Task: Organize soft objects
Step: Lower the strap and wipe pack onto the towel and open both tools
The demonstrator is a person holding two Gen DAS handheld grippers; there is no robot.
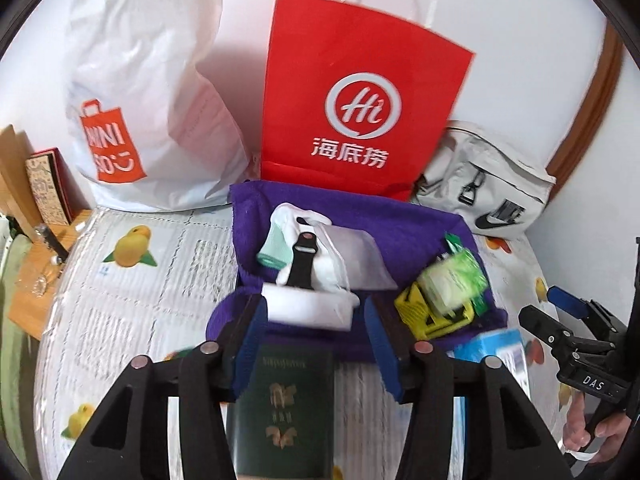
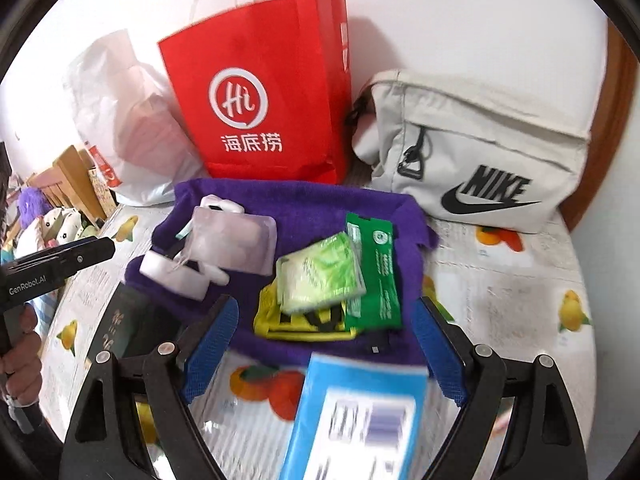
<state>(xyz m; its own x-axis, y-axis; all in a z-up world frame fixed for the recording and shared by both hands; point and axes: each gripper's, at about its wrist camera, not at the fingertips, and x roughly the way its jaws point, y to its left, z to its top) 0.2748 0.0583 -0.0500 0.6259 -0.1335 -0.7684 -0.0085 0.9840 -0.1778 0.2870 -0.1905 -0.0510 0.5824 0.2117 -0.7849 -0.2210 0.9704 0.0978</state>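
Note:
A purple towel [image 1: 400, 220] [image 2: 280, 200] lies spread on the table. On it sit a white box [image 1: 308, 308], a black watch strap [image 1: 302, 256], a clear pouch [image 2: 236, 240], green tissue packs [image 2: 320, 276] and a yellow packet [image 2: 300, 322]. My left gripper [image 1: 318, 340] hangs open just before the towel's near edge, above a dark green passport [image 1: 284, 400], with no pad touching anything. My right gripper [image 2: 326, 350] is open wide over a blurred blue box [image 2: 360, 412], its pads apart from it. Each gripper also shows at the edge of the other view.
Against the wall stand a red paper bag [image 1: 352, 92] [image 2: 260, 100], a white plastic bag [image 1: 140, 100] and a beige Nike pouch [image 2: 480, 160]. The table has a fruit-print cover [image 1: 132, 264]. Books and boxes [image 1: 44, 192] are at the far left.

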